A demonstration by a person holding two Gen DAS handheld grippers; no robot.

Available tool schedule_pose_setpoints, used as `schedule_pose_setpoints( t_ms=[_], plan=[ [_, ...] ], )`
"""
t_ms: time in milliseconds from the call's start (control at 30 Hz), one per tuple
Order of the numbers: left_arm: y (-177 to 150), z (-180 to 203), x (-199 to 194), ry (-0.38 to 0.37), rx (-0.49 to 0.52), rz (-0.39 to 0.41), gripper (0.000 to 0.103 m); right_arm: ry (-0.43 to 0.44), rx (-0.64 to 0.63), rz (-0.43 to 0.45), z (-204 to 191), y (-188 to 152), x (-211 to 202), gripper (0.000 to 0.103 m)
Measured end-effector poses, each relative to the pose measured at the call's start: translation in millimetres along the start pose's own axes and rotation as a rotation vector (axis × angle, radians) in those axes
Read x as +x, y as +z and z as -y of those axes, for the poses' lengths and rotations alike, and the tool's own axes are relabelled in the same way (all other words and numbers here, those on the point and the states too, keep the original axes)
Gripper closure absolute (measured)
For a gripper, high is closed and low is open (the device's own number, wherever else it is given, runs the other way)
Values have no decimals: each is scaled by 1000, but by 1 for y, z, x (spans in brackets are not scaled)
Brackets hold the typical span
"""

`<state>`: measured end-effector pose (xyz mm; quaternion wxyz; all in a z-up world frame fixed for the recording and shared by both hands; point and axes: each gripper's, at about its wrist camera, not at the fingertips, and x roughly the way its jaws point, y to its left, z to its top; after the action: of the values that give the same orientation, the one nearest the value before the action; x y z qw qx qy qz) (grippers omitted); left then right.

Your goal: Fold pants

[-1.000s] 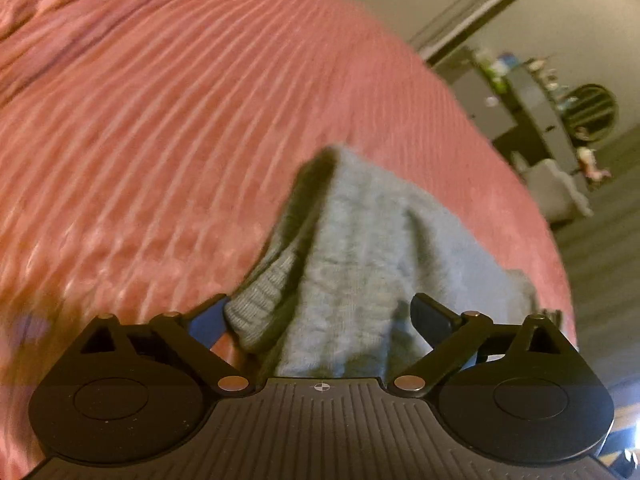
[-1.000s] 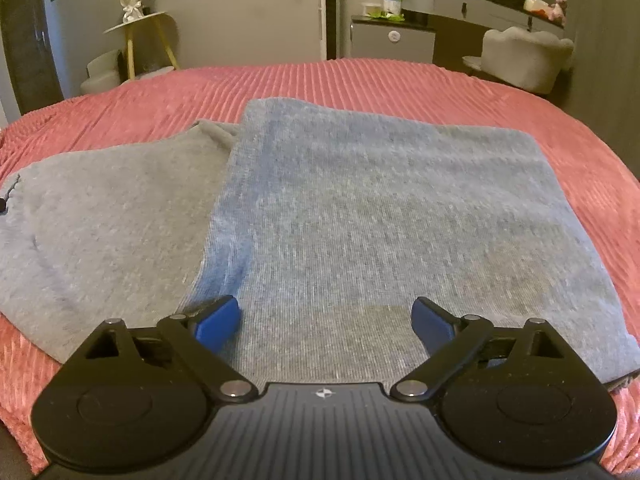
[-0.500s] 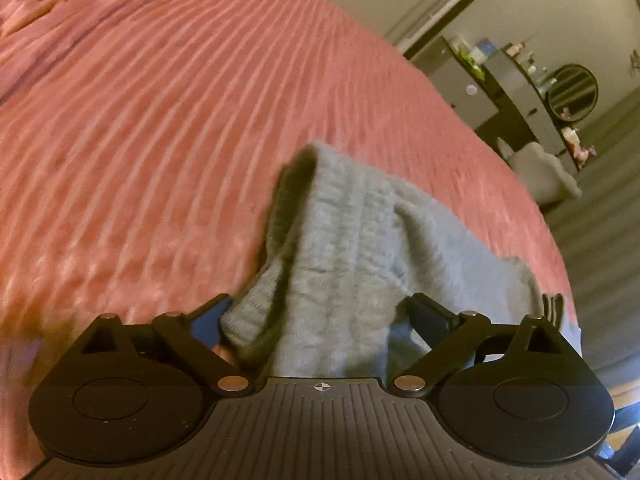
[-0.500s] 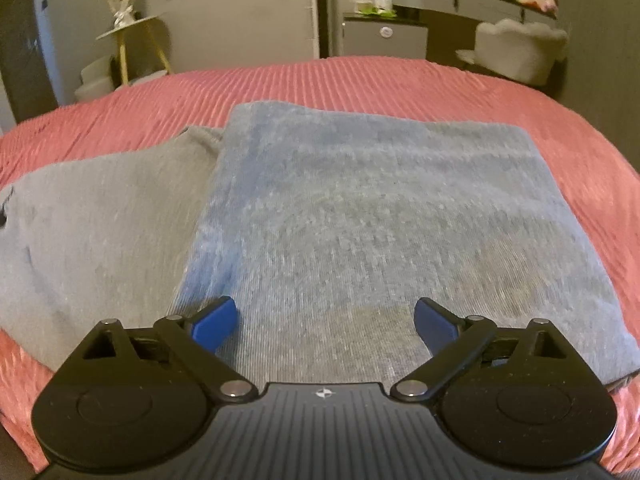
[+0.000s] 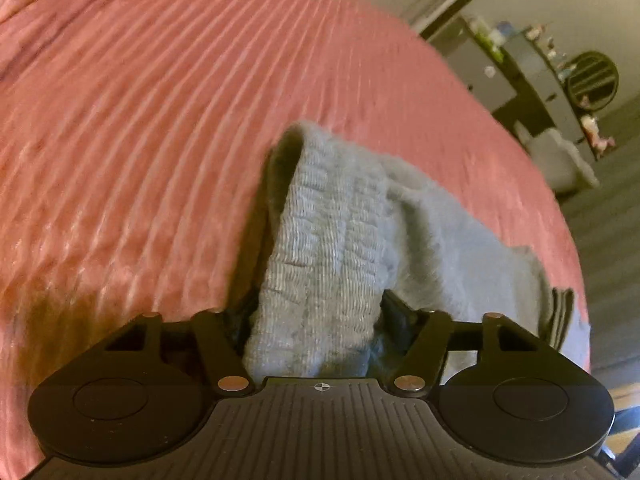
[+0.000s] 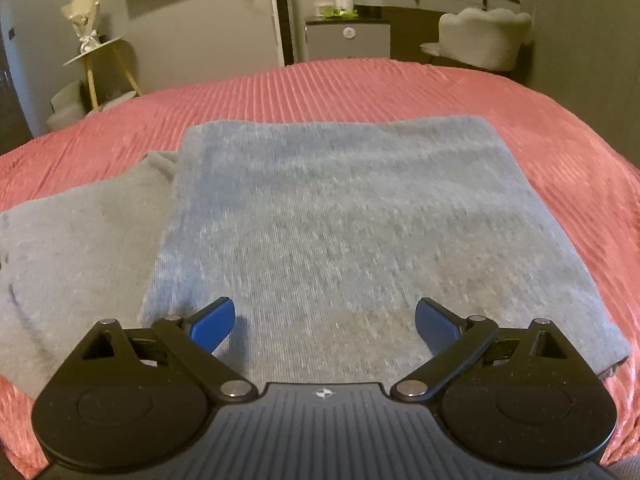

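Note:
Grey knit pants (image 6: pixel 360 220) lie partly folded on a pink ribbed bedspread (image 6: pixel 360 84), the folded part on top at the right, a single layer at the left. My right gripper (image 6: pixel 324 322) is open and empty, its blue fingertips over the near edge of the folded part. My left gripper (image 5: pixel 316 320) is shut on the ribbed waistband (image 5: pixel 324 248) of the pants and holds it raised off the bedspread (image 5: pixel 140 140). Its fingertips are hidden by the cloth. The rest of the pants trails away to the right (image 5: pixel 480 264).
Beyond the bed stand a small yellow table (image 6: pixel 100 64) at the left, a grey cabinet (image 6: pixel 348 38) and a pale chair (image 6: pixel 480 38) at the right. The bed's right edge drops to the floor (image 5: pixel 608 216).
My left gripper has closed on the waistband and the cloth now bunches between its fingers. My right gripper has drawn back a little, still open.

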<state>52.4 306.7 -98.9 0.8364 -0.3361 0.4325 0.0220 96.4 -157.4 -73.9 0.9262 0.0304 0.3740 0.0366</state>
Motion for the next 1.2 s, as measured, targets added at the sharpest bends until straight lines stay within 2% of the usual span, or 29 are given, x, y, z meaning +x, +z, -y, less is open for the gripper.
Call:
schedule_pose_setpoints(
  t_ms=[67, 167, 267, 367, 500, 567, 633, 700, 767, 800, 833, 867, 933, 1000, 1067, 1133, 1200],
  plan=[
    [-1, 11, -13, -13, 30, 35, 47, -7, 3, 20, 3, 3, -5, 6],
    [-5, 40, -33, -41, 75, 89, 52, -34, 44, 72, 15, 9, -16, 6],
    [-14, 79, -58, -131, 156, 146, 52, -47, 126, 124, 34, 17, -30, 6],
    [-28, 136, -77, -218, 277, 190, 52, -60, 214, 189, 60, 22, -47, 6],
    [-51, 242, -75, -322, 474, 174, 52, -79, 320, 249, 95, 21, -68, 6],
    [-71, 300, -62, -393, 566, 158, 53, -82, 371, 274, 112, 19, -77, 6],
    [-93, 356, -35, -416, 646, 121, 52, -86, 411, 299, 127, 15, -85, 6],
    [-124, 406, 6, -403, 662, 90, 51, -84, 447, 313, 140, 10, -90, 6],
    [-156, 439, 52, -342, 662, 71, 32, -82, 472, 304, 151, 3, -90, 6],
    [-171, 451, 75, -306, 674, 5, 33, -81, 488, 290, 157, 0, -90, 6],
    [-183, 460, 95, -274, 689, -94, 37, -76, 501, 279, 162, -2, -90, 6],
    [-193, 463, 110, -253, 684, -197, 35, -64, 513, 265, 167, -6, -91, 6],
    [-204, 456, 114, -293, 656, -294, 33, -26, 518, 247, 176, -12, -94, 6],
    [-205, 440, 94, -313, 638, -266, 25, -18, 502, 228, 184, -19, -92, 6],
    [-200, 421, 67, -287, 661, -195, 4, 16, 517, 199, 189, -19, -85, 6],
    [-186, 404, 50, -245, 692, -95, 3, 91, 555, 157, 190, -14, -73, 6],
    [-178, 384, 48, -158, 709, -90, 3, 151, 571, 120, 183, -8, -63, 4]
  ],
)
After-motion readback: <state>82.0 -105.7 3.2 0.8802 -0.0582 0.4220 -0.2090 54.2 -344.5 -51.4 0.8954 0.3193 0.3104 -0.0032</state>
